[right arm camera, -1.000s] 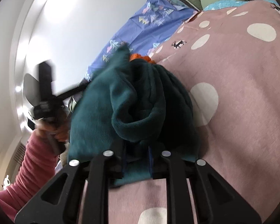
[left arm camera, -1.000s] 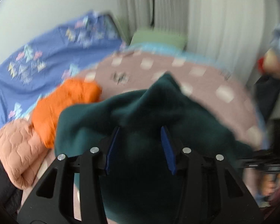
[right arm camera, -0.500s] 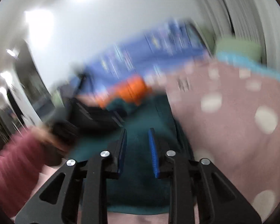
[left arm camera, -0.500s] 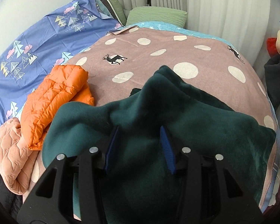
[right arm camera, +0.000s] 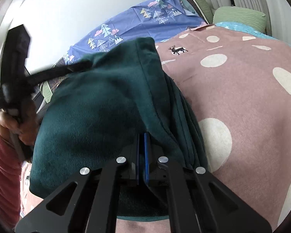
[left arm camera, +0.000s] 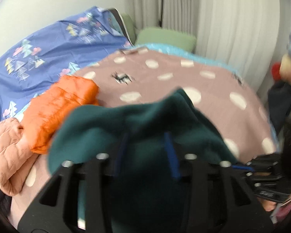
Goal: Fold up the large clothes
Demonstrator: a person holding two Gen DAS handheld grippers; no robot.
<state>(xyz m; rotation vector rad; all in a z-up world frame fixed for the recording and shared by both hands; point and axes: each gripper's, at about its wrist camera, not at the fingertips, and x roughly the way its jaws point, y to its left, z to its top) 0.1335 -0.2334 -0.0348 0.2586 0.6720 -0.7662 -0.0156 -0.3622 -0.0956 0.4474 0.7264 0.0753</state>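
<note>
Both grippers pointing downward, fingers closing in.
Right gripper is pressing its fingers together; left gripper is narrowing, fingers still apart.

dark green fleece garment, bunched, on bed

Bed cover: dusty-pink spread with cream dots and small black deer, lying over the bed.
Sheet: blue cloth printed with pastel triangle trees, rising against the wall.
Jackets: orange puffer jacket touching a peach quilted one.
Pillow: green, ribbed, before white curtains.
</note>
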